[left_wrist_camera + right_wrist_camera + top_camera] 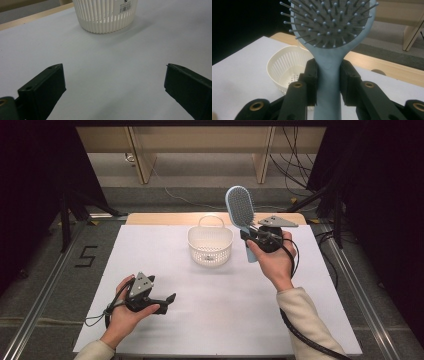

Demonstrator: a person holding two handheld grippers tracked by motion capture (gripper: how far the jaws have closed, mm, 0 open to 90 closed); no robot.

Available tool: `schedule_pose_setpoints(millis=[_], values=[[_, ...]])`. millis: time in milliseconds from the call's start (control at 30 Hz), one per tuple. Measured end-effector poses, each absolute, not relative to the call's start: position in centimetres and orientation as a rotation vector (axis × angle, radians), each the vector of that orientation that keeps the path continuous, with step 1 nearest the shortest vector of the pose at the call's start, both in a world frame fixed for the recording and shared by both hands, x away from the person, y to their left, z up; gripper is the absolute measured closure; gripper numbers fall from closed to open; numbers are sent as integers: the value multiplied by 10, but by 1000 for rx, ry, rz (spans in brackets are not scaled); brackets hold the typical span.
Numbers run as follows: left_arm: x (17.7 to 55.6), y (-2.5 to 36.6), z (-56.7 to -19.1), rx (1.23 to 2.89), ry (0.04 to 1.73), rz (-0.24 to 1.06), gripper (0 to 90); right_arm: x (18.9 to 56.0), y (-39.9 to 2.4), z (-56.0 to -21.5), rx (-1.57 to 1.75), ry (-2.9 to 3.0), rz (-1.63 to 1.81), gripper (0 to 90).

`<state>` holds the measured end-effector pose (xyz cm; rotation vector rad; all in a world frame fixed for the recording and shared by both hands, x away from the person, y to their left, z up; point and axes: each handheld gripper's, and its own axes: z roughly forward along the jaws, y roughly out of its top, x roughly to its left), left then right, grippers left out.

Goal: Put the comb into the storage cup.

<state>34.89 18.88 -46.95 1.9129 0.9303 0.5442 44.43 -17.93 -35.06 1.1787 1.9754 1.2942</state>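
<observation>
I've got the blue hairbrush (239, 208) clamped by its handle in my right gripper (328, 80), held upright beside the white basket (210, 246); left gripper (159, 302) rests wide open. Narrow grip, head-heavy: it could pivot and miss the rim

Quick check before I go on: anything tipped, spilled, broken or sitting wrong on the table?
Nothing stands out. The white slotted plastic basket stands upright and looks empty; the light blue paddle hairbrush is clamped squarely by its handle in the right hand-held gripper.
</observation>
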Motion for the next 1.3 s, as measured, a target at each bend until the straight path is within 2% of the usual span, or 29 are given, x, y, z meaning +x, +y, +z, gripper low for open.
schedule_pose_setpoints(millis=[1300], values=[[349, 190, -470, 1912, 932, 546, 27, 453, -169, -348, 1164, 1959, 1320, 706]])
